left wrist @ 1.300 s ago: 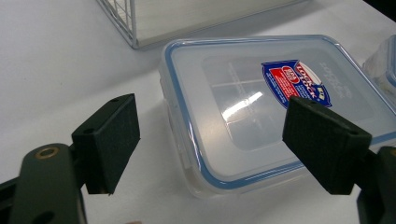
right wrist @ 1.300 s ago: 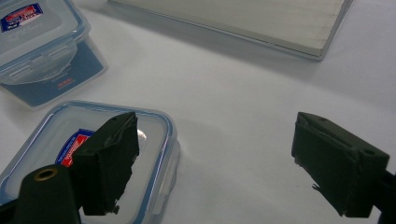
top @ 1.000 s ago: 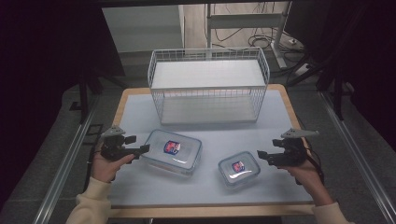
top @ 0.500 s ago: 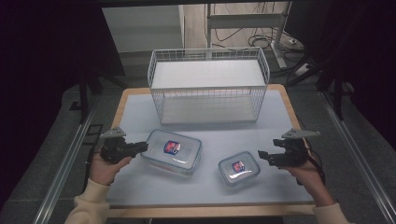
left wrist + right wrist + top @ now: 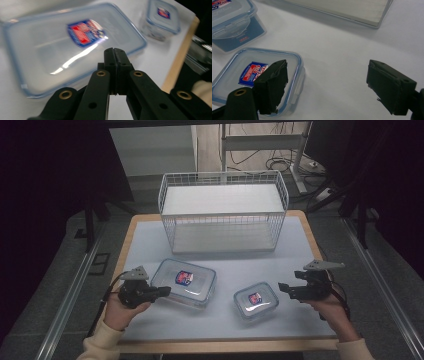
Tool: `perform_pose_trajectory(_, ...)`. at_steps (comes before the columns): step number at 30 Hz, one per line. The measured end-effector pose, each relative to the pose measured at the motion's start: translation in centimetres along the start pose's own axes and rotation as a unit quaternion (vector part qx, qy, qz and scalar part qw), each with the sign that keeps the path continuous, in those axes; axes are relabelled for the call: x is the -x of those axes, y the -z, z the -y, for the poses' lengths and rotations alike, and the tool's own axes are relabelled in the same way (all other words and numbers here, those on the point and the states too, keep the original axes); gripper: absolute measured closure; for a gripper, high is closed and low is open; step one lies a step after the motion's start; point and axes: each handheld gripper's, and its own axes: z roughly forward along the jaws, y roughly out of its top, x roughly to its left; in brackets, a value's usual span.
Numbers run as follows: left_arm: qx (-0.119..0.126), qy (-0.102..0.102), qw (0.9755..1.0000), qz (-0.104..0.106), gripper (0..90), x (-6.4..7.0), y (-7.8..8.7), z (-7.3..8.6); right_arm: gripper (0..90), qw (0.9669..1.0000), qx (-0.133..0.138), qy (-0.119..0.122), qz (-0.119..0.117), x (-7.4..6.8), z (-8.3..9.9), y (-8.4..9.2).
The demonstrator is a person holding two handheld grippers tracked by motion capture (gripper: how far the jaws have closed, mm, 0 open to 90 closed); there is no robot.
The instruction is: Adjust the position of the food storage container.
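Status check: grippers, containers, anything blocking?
Left gripper just closed, nothing between its jaws, tips at large container. Right gripper open beside small container. Both lids on. Wire basket behind, path clear.

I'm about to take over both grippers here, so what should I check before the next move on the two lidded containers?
1. Left gripper jaws just closed, nothing between them: ok.
2. Left gripper at the large container edge; contact: cannot tell.
3. Right gripper open, empty: ok.
4. Small container lid on, upright, between its jaws: not ok, still beside them.
5. Wire basket open-topped behind both: ok.
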Motion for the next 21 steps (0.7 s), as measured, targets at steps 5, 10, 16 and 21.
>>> perform_pose_trajectory(5,-0.022,-0.02,0.9992,0.027,89.8,1.6,-1.5,-0.1,17.1,1.0,0.0,-0.005,0.002,0.3,0.4,0.3)
perform_pose_trajectory(10,-0.039,-0.035,0.998,0.036,89.7,2.7,-2.5,0.0,17.2,0.9999,0.005,-0.01,0.004,0.5,0.5,0.7)
perform_pose_trajectory(16,-0.066,-0.046,0.9956,0.048,89.8,3.5,-4.3,0.3,17.4,0.9999,0.007,-0.01,0.002,0.5,0.5,0.8)
perform_pose_trajectory(21,-0.075,-0.047,0.9945,0.056,89.9,3.7,-4.9,0.5,17.4,0.9999,0.004,-0.01,0.001,0.3,0.4,0.8)
